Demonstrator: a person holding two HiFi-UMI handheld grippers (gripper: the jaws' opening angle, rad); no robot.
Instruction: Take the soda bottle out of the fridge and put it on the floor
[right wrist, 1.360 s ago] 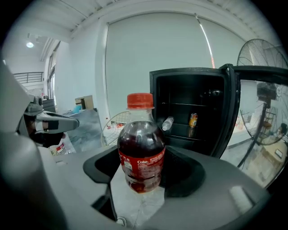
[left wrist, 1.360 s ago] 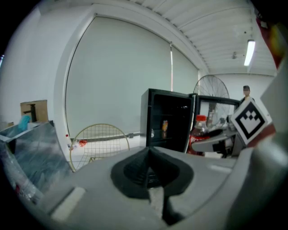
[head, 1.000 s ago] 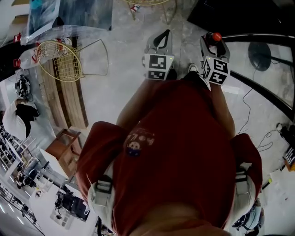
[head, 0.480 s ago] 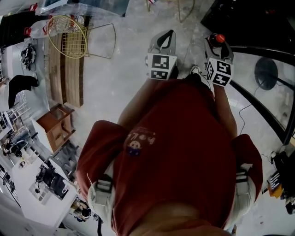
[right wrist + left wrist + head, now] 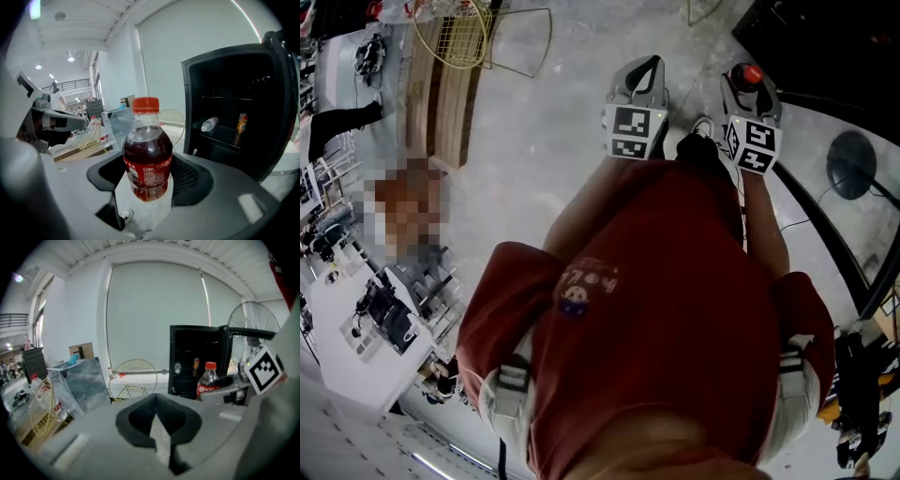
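Observation:
The soda bottle, dark cola with a red cap and red label, stands upright between the pads of my right gripper, which is shut on its lower body. In the head view its red cap shows above the right gripper, held over the grey floor in front of the person. My left gripper is beside it to the left, shut with nothing in its jaws. The left gripper view shows the bottle against the black fridge. The fridge door stands open.
A water bottle and a can remain on the fridge shelf. A wire basket frame and wooden slats lie far left on the floor. A floor fan and cables are at the right. The person's shoe is below the grippers.
The view has swung: the wire basket and wooden slats have slid toward the top left edge. Both grippers sit a little higher and further right in the frame, the bottle still held.

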